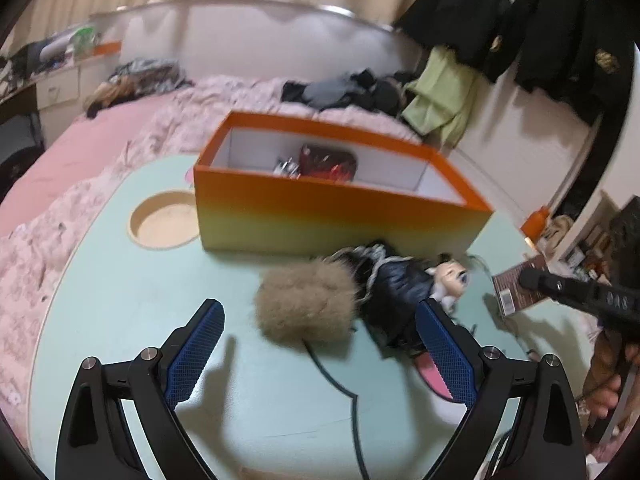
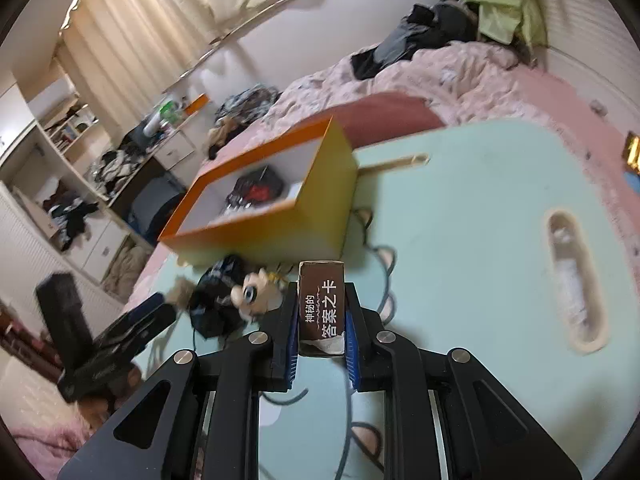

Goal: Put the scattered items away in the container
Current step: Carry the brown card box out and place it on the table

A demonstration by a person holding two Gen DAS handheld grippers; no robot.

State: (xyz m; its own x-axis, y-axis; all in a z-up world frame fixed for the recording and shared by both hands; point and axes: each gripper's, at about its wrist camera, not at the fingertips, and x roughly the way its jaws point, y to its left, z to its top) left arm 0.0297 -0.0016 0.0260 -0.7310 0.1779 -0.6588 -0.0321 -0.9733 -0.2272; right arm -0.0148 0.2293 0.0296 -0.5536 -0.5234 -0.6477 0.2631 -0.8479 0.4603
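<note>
Two things matter: the right tool (image 2: 322, 344) squeezes a small, stiff, light card box (image 2: 322, 304) by its flat sides, near the orange box (image 2: 256, 236); the left tool (image 1: 320, 344) gapes empty over the soft doll (image 1: 400, 284) on the tabletop (image 1: 120, 300).

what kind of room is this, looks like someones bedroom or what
Most likely a bedroom. A bed with a rumpled pink quilt runs behind the small green table, dark clothes hang on the wall, and curtains cover the window.

Matt cardboard box (image 1: 320, 216), fluffy fur pouch (image 1: 306, 306), smooth painted table (image 1: 120, 300).
</note>
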